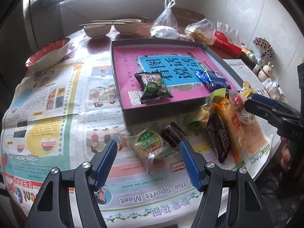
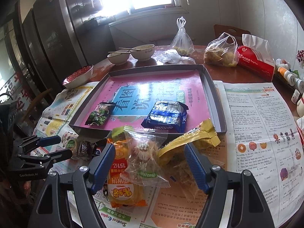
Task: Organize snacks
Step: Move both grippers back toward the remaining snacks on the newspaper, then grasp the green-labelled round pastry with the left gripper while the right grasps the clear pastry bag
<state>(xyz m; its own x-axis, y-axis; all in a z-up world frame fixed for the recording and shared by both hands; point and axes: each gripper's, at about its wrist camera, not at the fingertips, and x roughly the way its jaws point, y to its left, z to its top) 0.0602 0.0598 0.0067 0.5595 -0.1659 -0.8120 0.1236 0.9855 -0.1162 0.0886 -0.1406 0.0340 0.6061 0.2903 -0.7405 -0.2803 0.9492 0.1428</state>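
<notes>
A shallow grey box tray lined with a pink book holds a green pea packet and a blue packet. Loose snacks lie in front of it on newspaper. My left gripper is open around a round green-labelled cake packet, beside a dark brown snack. My right gripper is open over a clear packet, an orange packet and a yellow packet.
A black chocolate packet lies by the orange one. Behind the tray stand two bowls with chopsticks, a red dotted bowl, plastic bags, a red tissue pack and small bottles.
</notes>
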